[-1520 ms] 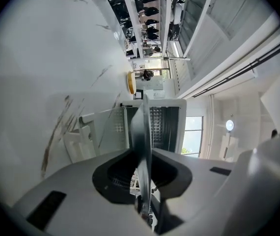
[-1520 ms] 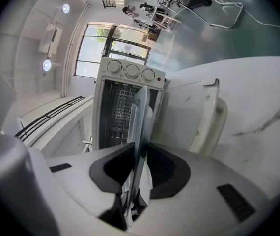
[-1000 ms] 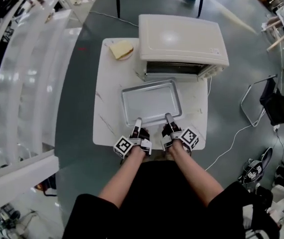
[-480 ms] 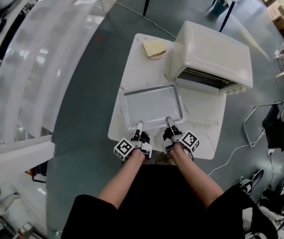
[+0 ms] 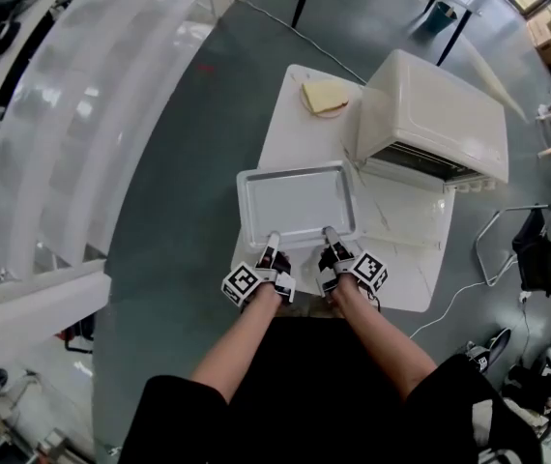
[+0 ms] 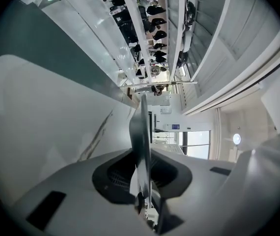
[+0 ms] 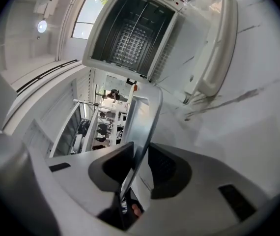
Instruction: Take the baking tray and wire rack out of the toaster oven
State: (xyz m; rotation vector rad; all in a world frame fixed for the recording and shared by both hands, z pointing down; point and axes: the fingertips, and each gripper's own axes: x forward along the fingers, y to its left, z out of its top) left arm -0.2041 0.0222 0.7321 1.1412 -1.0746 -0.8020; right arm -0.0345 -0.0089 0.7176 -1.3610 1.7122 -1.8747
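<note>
Baking tray: flat rectangular matte metal w/ raised rim, over table's near-left corner, outside cream toaster oven. Left gripper clamps near rim. Right gripper grips it too, jaws just eased wider. Only right gripper view shows oven's ribbed inside.

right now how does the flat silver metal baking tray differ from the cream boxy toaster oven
The flat silver metal baking tray is shallow and open-topped; the cream boxy toaster oven is tall and closed on top. The tray juts past the white table's left edge; the oven sits at its far right corner, door dropped open. Both are rectangular with rounded corners.
</note>
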